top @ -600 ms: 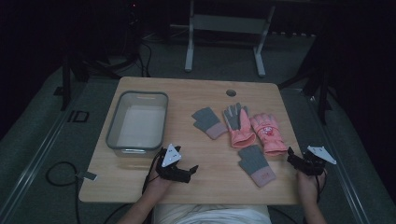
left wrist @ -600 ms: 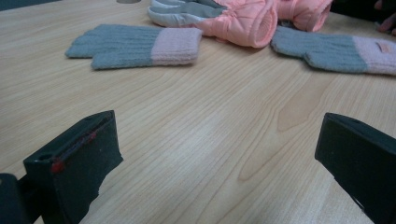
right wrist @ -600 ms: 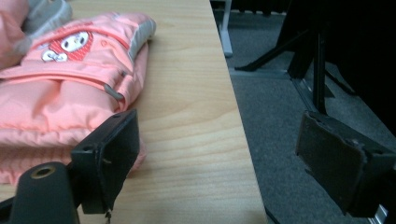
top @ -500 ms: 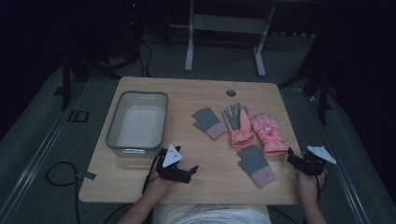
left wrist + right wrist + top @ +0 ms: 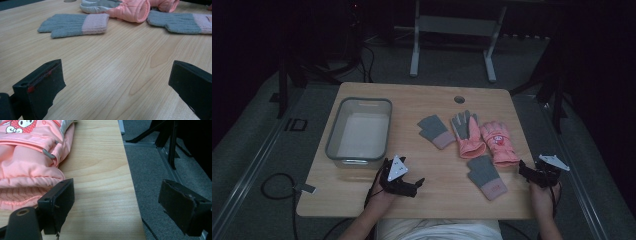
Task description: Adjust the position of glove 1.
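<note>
While both hand-held grippers rested near the counter's front edge, jaws apart and empty, the left hand-held gripper faced bare wood. The right hand-held gripper sat at the right edge, just beside the pink glove's cuff.

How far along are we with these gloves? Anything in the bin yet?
Nothing looks done: the clear bin looks empty. All four gloves lie on the table: two grey knit gloves and two pink padded gloves. Nothing is in hand; the left claw and right claw are open near the front edge, the right one beside a pink glove's cuff. Every glove remains to be handled.
</note>
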Action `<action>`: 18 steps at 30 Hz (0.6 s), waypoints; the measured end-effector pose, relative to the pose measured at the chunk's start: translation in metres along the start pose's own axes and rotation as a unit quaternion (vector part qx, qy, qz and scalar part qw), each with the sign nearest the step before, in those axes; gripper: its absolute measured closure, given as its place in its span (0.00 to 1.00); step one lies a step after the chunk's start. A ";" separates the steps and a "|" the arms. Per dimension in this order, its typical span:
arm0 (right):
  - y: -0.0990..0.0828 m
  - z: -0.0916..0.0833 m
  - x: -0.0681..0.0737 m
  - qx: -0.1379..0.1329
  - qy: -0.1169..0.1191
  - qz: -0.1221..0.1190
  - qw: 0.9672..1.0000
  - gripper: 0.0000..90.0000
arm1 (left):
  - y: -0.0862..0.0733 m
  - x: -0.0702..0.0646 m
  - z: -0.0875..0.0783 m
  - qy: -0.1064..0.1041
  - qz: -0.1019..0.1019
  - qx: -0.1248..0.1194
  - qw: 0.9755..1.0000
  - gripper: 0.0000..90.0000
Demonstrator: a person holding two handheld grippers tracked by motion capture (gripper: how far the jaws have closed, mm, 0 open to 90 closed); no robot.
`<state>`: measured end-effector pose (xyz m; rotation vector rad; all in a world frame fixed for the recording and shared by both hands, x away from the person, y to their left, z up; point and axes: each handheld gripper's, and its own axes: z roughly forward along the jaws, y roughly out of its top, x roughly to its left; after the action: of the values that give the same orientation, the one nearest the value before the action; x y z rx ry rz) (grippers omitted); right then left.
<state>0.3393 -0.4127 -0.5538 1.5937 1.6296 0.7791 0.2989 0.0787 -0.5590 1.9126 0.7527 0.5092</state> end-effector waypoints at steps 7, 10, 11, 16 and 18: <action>-0.001 -0.001 0.000 -0.008 0.012 0.000 1.000 0.15 | 0.000 0.000 0.000 -0.001 0.000 -0.001 1.000 0.00; -0.001 -0.001 0.000 -0.010 0.014 0.000 1.000 0.15 | 0.000 0.000 0.000 -0.001 0.000 -0.001 1.000 0.00; -0.001 -0.001 0.000 -0.010 0.014 0.000 1.000 0.15 | 0.000 0.000 0.000 -0.001 0.000 -0.001 1.000 0.00; 0.001 -0.005 0.002 -0.012 0.015 -0.001 1.000 0.15 | 0.000 0.000 0.000 -0.001 0.001 -0.001 1.000 0.00; 0.001 -0.006 0.003 -0.013 0.015 -0.002 1.000 0.15 | 0.000 0.000 0.000 -0.001 0.002 -0.001 1.000 0.00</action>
<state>0.3353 -0.4096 -0.5497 1.5672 1.6368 0.8237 0.2985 0.0787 -0.5590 1.9127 0.7476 0.5100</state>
